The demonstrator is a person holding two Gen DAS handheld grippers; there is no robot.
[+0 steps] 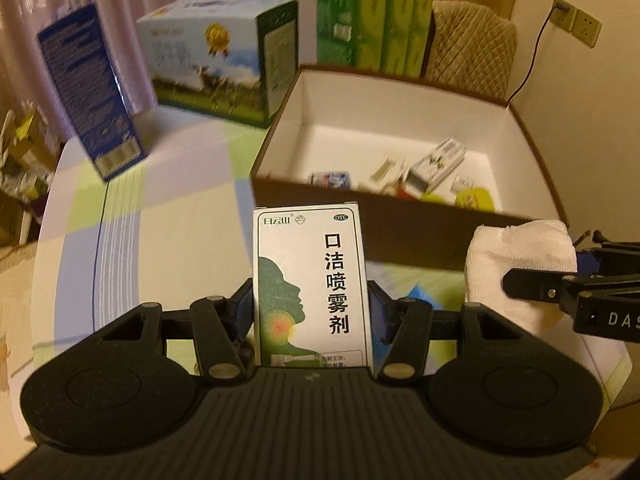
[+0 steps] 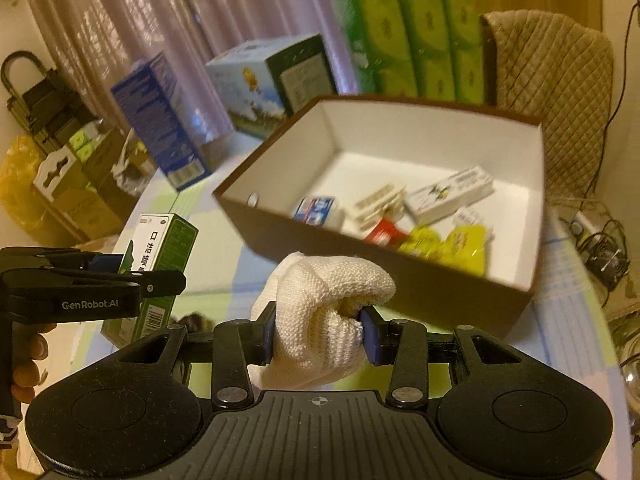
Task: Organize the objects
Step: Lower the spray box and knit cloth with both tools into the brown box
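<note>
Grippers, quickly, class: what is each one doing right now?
Left gripper: closed on the white-and-green spray box, held upright.
Right gripper: closed on the white gauze roll.

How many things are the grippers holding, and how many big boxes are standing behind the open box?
Held things: 2, spray box in left hand-held gripper, gauze roll in right hand-held gripper
Big boxes behind: 2, blue box, cow box
Total: 4

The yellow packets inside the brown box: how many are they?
2: two yellow packets lie side by side at the near wall of the brown cardboard box, one left of the other. More may be hidden.
</note>
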